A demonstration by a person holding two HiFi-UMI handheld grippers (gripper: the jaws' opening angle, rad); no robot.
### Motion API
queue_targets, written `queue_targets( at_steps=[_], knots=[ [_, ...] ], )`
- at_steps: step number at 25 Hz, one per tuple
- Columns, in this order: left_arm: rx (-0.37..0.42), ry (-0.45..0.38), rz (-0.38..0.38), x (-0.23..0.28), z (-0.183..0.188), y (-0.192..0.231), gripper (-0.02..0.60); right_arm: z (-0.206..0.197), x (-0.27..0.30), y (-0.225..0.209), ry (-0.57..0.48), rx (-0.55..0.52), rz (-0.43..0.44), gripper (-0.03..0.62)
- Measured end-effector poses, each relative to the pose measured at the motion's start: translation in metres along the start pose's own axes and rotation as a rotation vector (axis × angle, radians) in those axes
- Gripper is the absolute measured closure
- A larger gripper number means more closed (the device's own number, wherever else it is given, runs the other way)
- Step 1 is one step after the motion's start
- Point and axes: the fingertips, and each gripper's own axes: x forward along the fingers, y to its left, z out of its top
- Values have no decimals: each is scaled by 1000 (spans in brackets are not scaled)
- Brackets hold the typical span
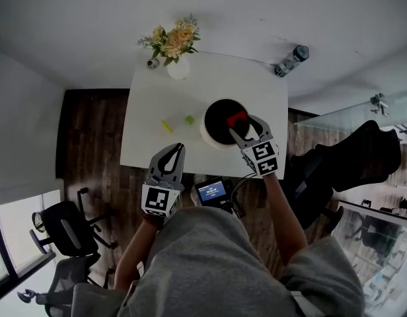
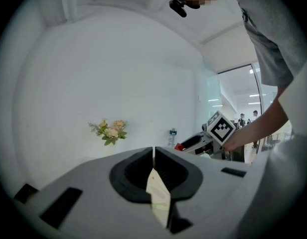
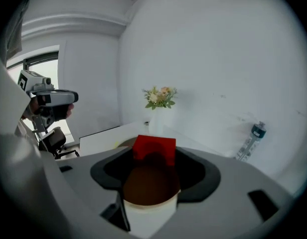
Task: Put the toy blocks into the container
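A red toy block (image 1: 238,118) sits between the jaws of my right gripper (image 1: 240,121), which is shut on it just above the round white container (image 1: 210,136) with a dark inside. In the right gripper view the red block (image 3: 154,147) hangs over the container (image 3: 148,214), directly below the jaws. A yellow block (image 1: 166,125) and a green block (image 1: 189,119) lie on the white table (image 1: 147,144) left of the container. My left gripper (image 1: 179,148) is shut and empty near the table's front edge; its closed jaws (image 2: 153,149) point toward the far wall.
A white vase of flowers (image 1: 176,48) stands at the table's back left corner and a bottle (image 1: 293,59) lies beyond the back right corner. Office chairs (image 1: 65,233) stand on the dark floor to the left. A small screen (image 1: 210,191) hangs at the person's waist.
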Motion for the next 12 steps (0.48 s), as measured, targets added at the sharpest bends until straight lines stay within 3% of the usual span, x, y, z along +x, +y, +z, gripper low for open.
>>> queue_targets(
  at_steps=[12],
  knots=[
    [-21,14,16,-7,-6,13,575,-14,18,-2,53,-1,-20,328]
  ],
)
